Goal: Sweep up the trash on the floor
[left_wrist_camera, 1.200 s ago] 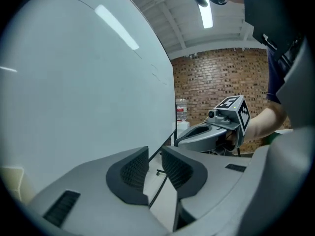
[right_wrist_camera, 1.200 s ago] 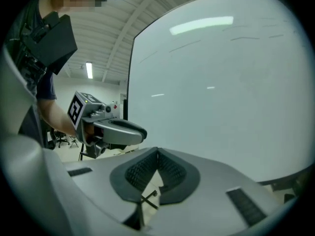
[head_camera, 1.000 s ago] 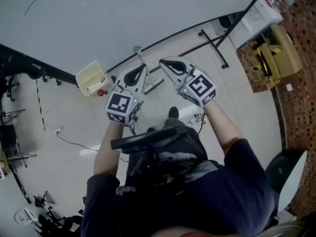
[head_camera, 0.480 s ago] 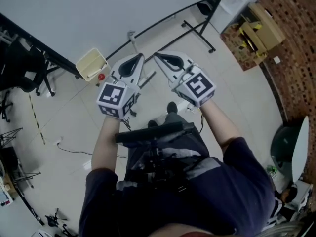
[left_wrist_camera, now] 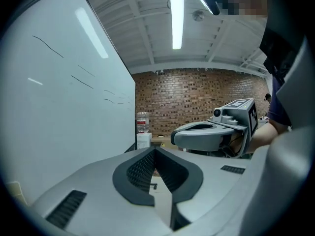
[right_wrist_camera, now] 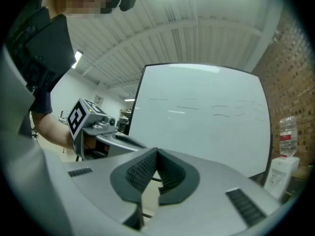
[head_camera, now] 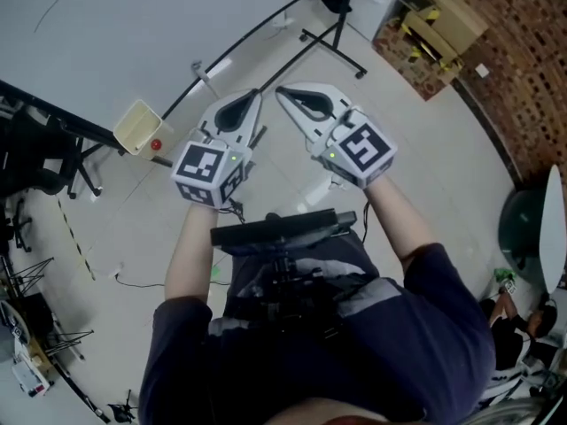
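Head view: the person holds both grippers out in front at chest level, side by side, tips nearly meeting.

Left gripper (head_camera: 253,102) is closed. In the left gripper view (left_wrist_camera: 155,151) the dark ribbed pads meet at the tip and the hollow behind them is empty, nothing gripped.

Right gripper (head_camera: 285,95) is the same. In the right gripper view (right_wrist_camera: 157,152) the jaws are together and only floor shows through the gap. Nothing is held.

Each gripper sees the other one just beside it: the right one (left_wrist_camera: 206,134) from the left view, the left one (right_wrist_camera: 108,132) from the right view. Both point roughly level toward the whiteboard (head_camera: 133,25) and brick wall (left_wrist_camera: 197,97), not down at the floor (head_camera: 425,149).

Floor items:
- A cream open container (head_camera: 136,125) sits at the foot of the whiteboard stand, left of the left gripper and well apart from it. A small red thing (head_camera: 157,145) is just beside it.
- A small white thing (head_camera: 319,189) lies on the floor below the right gripper, near the person's feet. It is too small to tell what it is.

Neither gripper touches anything on the floor.

Cardboard boxes (head_camera: 443,25) sit far right by the brick area. A water bottle (right_wrist_camera: 287,136) stands on a white dispenser (right_wrist_camera: 280,173).
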Available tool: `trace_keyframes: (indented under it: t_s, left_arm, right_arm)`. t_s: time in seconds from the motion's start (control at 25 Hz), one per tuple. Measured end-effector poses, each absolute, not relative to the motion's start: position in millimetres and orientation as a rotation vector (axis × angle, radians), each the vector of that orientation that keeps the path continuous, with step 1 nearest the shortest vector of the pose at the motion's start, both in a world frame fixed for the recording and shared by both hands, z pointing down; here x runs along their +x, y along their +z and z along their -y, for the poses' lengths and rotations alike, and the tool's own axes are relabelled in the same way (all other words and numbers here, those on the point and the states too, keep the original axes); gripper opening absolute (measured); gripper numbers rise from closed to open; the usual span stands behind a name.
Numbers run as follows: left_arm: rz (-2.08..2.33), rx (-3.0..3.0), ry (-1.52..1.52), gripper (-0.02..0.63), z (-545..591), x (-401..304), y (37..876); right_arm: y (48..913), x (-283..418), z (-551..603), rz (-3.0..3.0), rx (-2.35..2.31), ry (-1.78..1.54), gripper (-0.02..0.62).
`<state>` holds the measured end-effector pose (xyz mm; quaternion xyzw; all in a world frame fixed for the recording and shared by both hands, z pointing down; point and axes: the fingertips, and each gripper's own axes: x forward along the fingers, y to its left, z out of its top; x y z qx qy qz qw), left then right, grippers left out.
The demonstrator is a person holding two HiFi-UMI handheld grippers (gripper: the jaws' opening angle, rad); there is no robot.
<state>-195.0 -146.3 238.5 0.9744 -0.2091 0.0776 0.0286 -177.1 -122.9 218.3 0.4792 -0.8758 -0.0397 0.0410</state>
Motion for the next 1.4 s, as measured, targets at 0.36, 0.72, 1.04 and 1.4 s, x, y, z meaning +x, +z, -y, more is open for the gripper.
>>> trace_keyframes:
  t_s: [0.36,0.72,1.04,1.4]
  left_arm:
    - [0.665,2.989,0.244,0.002,79,-118,231]
    - [0.794,2.921,0.277,0.002,42,-110,239]
    - [0.901,2.85,0.25,0.002,42,-138,245]
    - [0.882,2.812,0.204,0.002,34,-171,261]
  right_arm:
    - [214,-90,53,2.712,1.503,-0.079,0.008]
    - [228,-79,24,2.806,1.388,-0.011,0.008]
    - [239,-93,22,2.831,1.337,0.05,0.008]
    - [256,-122,13,2.751,1.307,0.06,0.008]
